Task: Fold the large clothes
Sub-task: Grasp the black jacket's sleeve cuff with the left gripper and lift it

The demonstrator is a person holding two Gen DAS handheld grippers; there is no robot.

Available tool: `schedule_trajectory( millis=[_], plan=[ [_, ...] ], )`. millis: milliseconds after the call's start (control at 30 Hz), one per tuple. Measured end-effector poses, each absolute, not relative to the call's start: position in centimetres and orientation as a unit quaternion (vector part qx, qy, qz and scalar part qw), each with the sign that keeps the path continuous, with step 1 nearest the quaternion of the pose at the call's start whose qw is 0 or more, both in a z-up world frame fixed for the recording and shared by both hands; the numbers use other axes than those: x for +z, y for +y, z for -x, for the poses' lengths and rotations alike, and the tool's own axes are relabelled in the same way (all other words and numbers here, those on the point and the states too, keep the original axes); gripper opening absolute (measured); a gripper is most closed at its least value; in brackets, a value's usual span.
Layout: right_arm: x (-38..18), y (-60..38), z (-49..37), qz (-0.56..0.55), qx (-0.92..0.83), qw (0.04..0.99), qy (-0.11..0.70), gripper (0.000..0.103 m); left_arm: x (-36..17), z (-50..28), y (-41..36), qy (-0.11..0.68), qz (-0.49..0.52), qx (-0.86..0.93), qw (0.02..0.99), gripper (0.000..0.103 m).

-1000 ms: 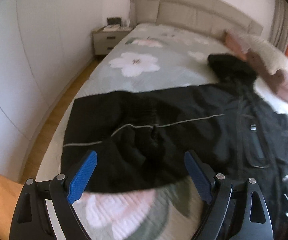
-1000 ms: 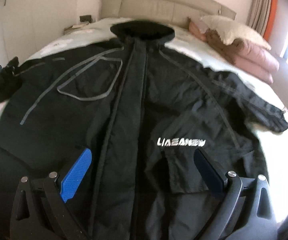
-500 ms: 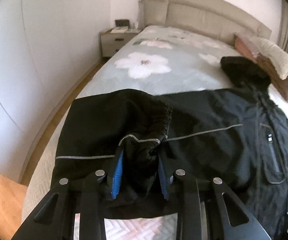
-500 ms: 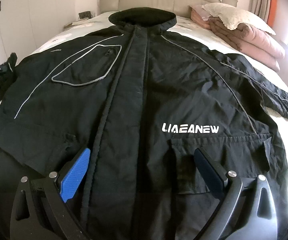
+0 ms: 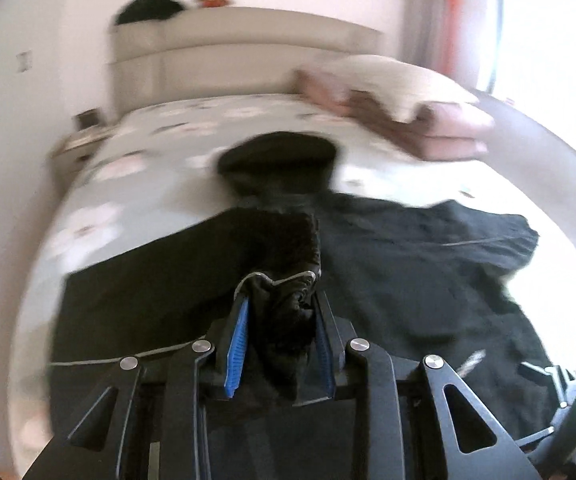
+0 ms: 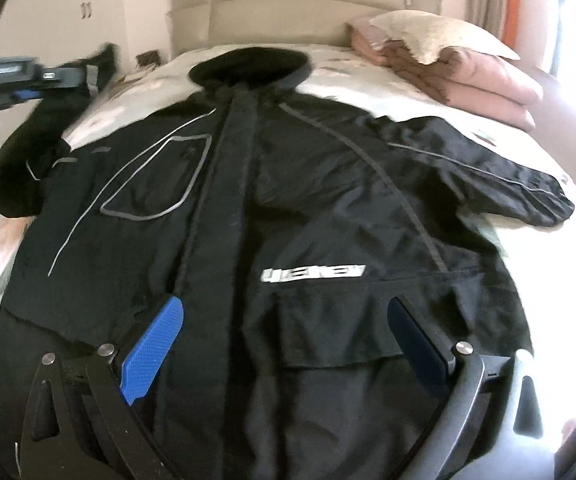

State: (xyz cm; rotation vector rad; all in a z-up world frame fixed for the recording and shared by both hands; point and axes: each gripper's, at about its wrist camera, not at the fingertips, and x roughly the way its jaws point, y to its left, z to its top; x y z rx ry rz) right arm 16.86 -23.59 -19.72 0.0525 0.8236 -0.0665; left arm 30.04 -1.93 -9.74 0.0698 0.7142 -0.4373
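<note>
moved: left gripper (image 5: 280,320) had swung from the bed's edge toward the middle of the black jacket (image 6: 288,240), carrying the sleeve cuff (image 5: 284,288) with it; half a second before, the cuff was gripped low by the mattress side.
left fingers: nearly closed, blue pads pinching the bunched cuff, held above the jacket body.
right fingers: right gripper (image 6: 288,340) spread wide, holding nothing, over the jacket's lower front.
jacket: lay face up on the floral bed (image 5: 88,224), collar toward the headboard (image 6: 308,12).
writing: white chest lettering (image 6: 314,274), smeared, not readable now.
hard to see: left view heavily blurred; folded bedding (image 6: 468,76) partly washed out by window glare.
</note>
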Motion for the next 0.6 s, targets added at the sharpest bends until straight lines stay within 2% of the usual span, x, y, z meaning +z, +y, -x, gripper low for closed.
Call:
schedule_trajectory(
  millis=[100,300,367,433,500,600],
  plan=[
    [-19.3,-26.0,-16.5,-0.044,-0.048,0.913,0.403,0.103,-10.9,-30.8,-7.4,0.359,-0.031,-0.263,0.895,0.032],
    [-20.0,-29.9,-16.1,-0.076,-0.062,0.902,0.420,0.103,-18.3,-33.4,-14.9,0.430,-0.033,-0.297,0.852,0.035],
    [-20.4,-30.7,-16.1,-0.082,-0.058,0.899,0.427,0.103,-21.1,-34.1,-15.5,0.460,-0.008,-0.302,0.835,0.040],
    [-20.9,-31.2,-16.3,-0.081,-0.055,0.895,0.436,0.103,-21.9,-34.2,-15.2,0.460,0.022,-0.311,0.831,0.058],
    [-21.1,-31.2,-16.6,-0.076,-0.047,0.891,0.445,0.103,-21.8,-34.1,-14.9,0.463,0.050,-0.328,0.822,0.065],
    [-20.4,-31.1,-17.3,-0.067,-0.030,0.890,0.450,0.103,-20.1,-33.3,-13.8,0.459,0.071,-0.340,0.818,0.065]
  ],
)
